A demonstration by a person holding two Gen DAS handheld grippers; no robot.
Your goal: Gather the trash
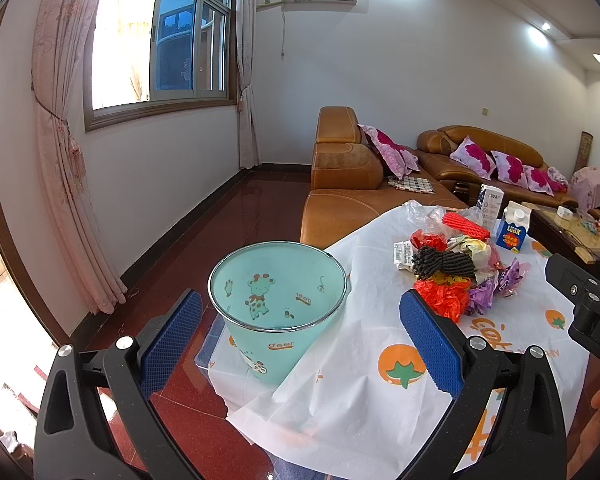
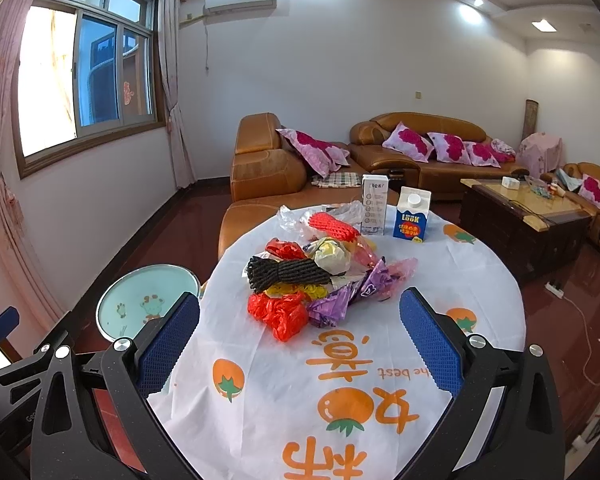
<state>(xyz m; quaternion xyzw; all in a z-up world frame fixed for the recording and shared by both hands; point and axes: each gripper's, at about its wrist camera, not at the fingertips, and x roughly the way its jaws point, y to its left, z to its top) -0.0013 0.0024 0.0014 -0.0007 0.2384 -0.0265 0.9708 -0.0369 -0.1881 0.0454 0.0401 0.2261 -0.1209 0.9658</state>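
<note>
In the left wrist view, the left gripper (image 1: 300,332) has its blue-padded fingers (image 1: 172,344) spread wide with nothing between them. A mint-green bin (image 1: 278,304) printed with a giraffe stands just beyond the fingertips, between them, at the left edge of the table (image 1: 364,396), which wears a white cloth printed with oranges. The trash pile (image 1: 456,268) lies farther off and to the right, past the right-hand finger: black netting, a red bag, purple wrappers, clear plastic. At the right edge the right gripper (image 1: 584,300) enters the picture.

In the right wrist view, the right gripper (image 2: 300,332) is likewise spread and empty. Here the trash pile (image 2: 312,280) sits straight ahead, between and just beyond the fingertips, apart from both pads. The bin (image 2: 144,300) shows only its rim and inside, low at the left behind the left-hand finger (image 2: 168,344). This view shows the whole round table (image 2: 480,280), with a white carton (image 2: 374,204) and a blue milk carton (image 2: 412,214) upright at its far side.
</note>
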